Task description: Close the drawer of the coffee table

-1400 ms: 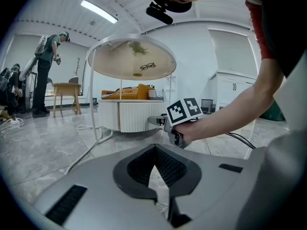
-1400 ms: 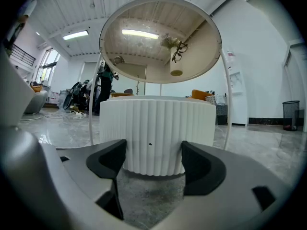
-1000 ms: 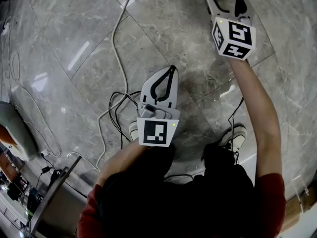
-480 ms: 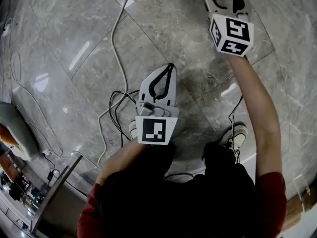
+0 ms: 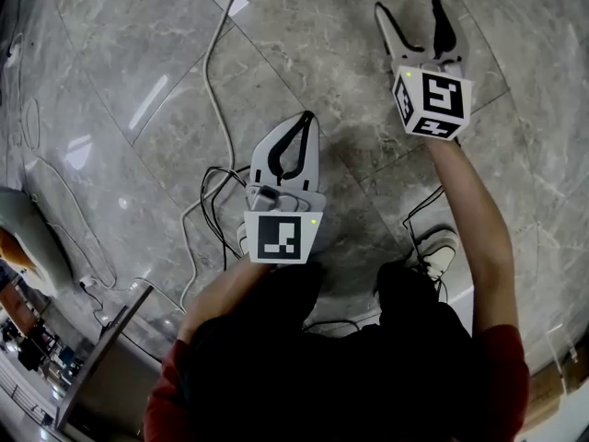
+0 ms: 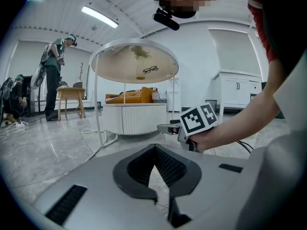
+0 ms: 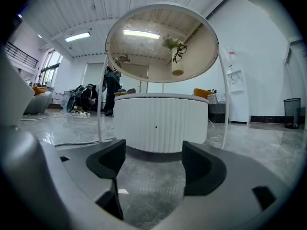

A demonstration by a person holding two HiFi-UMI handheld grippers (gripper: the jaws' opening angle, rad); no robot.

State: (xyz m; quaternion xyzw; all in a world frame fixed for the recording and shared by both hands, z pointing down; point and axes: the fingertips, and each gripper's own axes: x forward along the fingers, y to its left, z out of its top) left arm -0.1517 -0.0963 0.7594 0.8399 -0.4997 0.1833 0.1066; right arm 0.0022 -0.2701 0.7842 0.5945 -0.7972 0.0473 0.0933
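Grey marble tile floor (image 5: 110, 90) lies under me in a white-walled room with strip ceiling lights, and a white cable (image 5: 213, 72) snakes across it. The round white ribbed coffee table (image 7: 160, 121), with a glass upper tier (image 7: 160, 42) on thin white legs, stands straight ahead of my right gripper (image 7: 153, 157). Its ribbed front reads as one flush curve with a small dark dot. My right arm is stretched forward, fingers spread, with only floor between them. My left gripper (image 5: 306, 118) hangs close to my body, arm bent, fingers pressed together at the tips, empty.
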